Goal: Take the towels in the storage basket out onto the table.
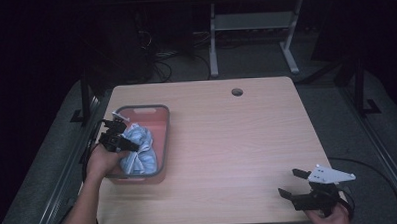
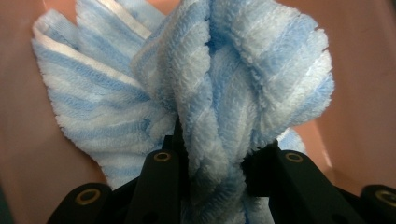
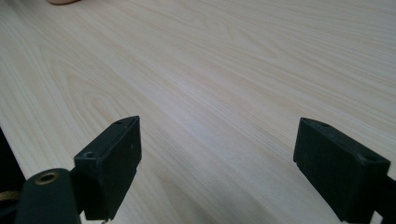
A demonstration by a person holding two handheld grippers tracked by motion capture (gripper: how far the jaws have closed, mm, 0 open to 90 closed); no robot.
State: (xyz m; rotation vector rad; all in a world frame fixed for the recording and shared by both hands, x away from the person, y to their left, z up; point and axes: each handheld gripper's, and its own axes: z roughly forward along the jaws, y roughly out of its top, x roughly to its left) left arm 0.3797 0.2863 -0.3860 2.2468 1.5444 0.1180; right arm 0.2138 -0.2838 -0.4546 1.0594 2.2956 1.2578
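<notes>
High view: the left gripper (image 1: 121, 139) pinches a bunched blue-and-white striped terry towel (image 1: 140, 149) inside a pink plastic bin with grey rim (image 1: 159, 111) at the left edge of the desk (image 1: 237, 140). Left gripper view: jaws clamped on the towel's fold (image 2: 219, 107). The right gripper (image 1: 296, 184) rests wide open, holding nothing, near the front right corner; bare wood lies between.

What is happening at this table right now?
A person works at a wooden table with a two-jaw gripper in each hand. The left gripper is shut on a bunched fold of a blue and white striped towel, which lies in a pink bin at the table's left side. The right gripper is held near the table's front right corner, over bare wood, with its jaws wide open and nothing between them.
</notes>
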